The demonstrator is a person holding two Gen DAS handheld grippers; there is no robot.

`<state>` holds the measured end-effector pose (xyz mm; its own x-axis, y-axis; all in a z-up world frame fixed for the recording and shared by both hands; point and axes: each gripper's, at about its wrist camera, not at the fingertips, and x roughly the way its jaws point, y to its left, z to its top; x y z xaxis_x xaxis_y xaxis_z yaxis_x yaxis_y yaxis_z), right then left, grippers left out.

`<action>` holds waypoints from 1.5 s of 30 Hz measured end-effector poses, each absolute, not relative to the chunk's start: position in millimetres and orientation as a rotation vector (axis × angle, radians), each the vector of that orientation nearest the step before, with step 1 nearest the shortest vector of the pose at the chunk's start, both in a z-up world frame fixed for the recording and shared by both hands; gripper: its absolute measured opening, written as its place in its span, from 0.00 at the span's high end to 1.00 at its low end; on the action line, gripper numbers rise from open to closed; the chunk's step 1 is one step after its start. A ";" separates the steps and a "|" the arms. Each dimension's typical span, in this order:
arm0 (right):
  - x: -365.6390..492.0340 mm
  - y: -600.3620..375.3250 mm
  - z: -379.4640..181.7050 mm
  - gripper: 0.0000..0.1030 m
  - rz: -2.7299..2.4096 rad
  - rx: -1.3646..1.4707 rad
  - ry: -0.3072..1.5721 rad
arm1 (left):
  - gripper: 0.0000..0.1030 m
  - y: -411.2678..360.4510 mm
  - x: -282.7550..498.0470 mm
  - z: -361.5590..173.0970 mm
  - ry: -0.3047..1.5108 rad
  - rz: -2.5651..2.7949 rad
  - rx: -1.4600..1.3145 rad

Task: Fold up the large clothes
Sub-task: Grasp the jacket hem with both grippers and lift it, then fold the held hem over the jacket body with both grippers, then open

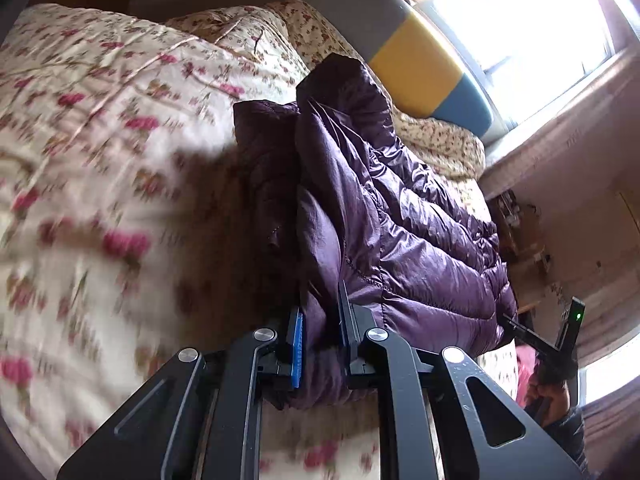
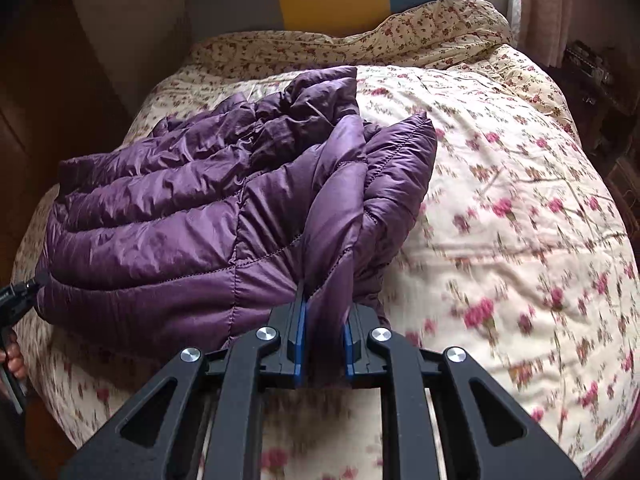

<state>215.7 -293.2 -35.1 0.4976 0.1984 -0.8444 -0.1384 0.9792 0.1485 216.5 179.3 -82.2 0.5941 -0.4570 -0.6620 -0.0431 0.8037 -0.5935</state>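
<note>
The left tongs (image 1: 320, 344) are squeezed nearly shut on a bunch of the purple coat (image 1: 404, 224). The coat lies in a puffy heap on the bed (image 1: 100, 152), on the flowery quilt. The right tongs (image 2: 325, 346) are squeezed nearly shut on another bunch of the coat's near edge. The coat is shiny and slippery, so I think it could slide out of the tongs when lifted. If each holds too many layers, the fold could come out lumpy.
</note>
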 end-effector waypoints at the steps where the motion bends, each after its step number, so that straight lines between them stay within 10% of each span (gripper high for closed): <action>1: 206.2 -294.5 -35.7 0.87 0.207 0.059 1.034 | 0.87 178.8 206.9 -83.6 0.920 -0.263 -0.607; 15: 71.6 -303.5 -34.8 0.86 0.222 0.021 1.104 | 0.86 174.6 77.6 -81.5 0.937 -0.297 -0.581; 17: 72.8 -304.2 -30.6 0.72 0.206 0.011 1.100 | 0.77 172.6 71.2 -76.8 0.946 -0.267 -0.529; 19: 72.6 -306.3 -24.4 0.59 0.188 0.009 1.079 | 0.41 175.9 69.3 -71.1 0.922 -0.259 -0.527; 20: 73.1 -307.5 -20.8 0.54 0.183 0.018 1.066 | 0.38 179.1 68.7 -68.4 0.900 -0.247 -0.532; 38: 199.9 -295.0 -34.3 0.29 0.069 0.256 1.009 | 0.38 183.8 184.1 -57.6 0.914 -0.176 -0.684; 43: 208.7 -282.6 -41.3 0.83 0.074 0.185 1.010 | 0.81 178.7 204.3 -62.3 0.964 -0.094 -0.605; 45: 207.4 -279.6 -38.7 0.91 0.054 0.136 0.980 | 0.85 178.0 208.7 -63.1 0.963 -0.064 -0.566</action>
